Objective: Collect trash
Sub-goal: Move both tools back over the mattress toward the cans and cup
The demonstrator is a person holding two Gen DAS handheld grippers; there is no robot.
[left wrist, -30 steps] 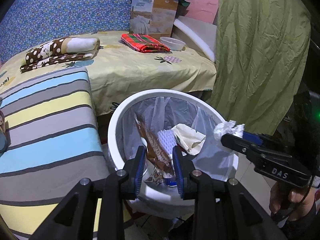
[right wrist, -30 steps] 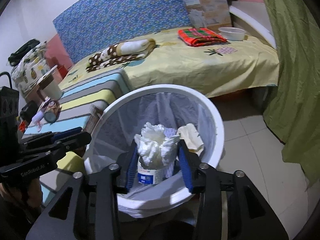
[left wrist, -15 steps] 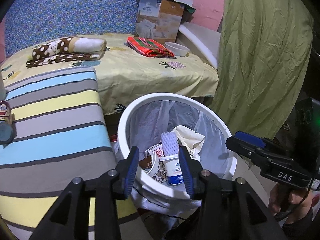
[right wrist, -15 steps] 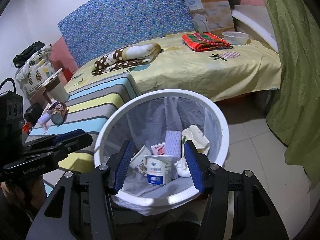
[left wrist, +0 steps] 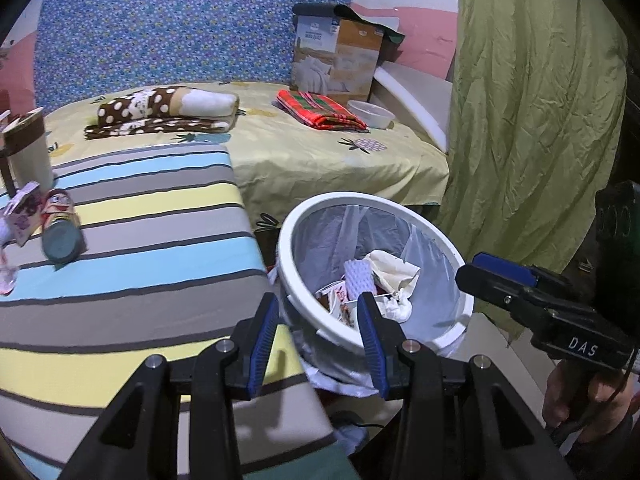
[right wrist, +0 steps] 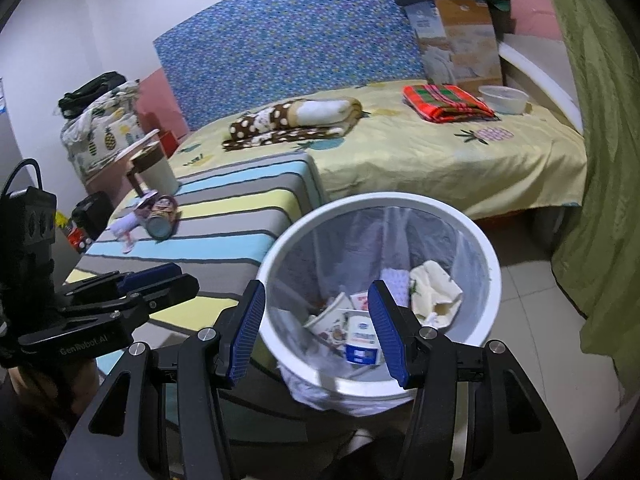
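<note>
Since a second ago both grippers have let go and drawn back from the white trash bin (right wrist: 476, 240): the left gripper (left wrist: 318, 336) no longer pinches the brown wrapper, the right gripper (right wrist: 318, 330) no longer holds the crumpled tissue, and both sets of fingers have just been opening and now stand spread with nothing between them. The dropped pieces lie in the lined bin with a yogurt cup (right wrist: 362, 346), a purple sponge (left wrist: 357, 280) and a cream wrapper (right wrist: 436, 292). What looks left to collect sits on the striped tabletop (left wrist: 140, 248): a chip can (left wrist: 60, 228) lying on its side, touching a small purple carton (left wrist: 24, 216), with scraps of paper beside them. The can is probably light, stiff and apt to roll, best pinched across its middle; the carton looks crushable, so a gentle hold on its flat sides. The cloth cover is soft. Behind it are a bed (right wrist: 440, 152), and a green curtain (left wrist: 532, 100) to the right.
</note>
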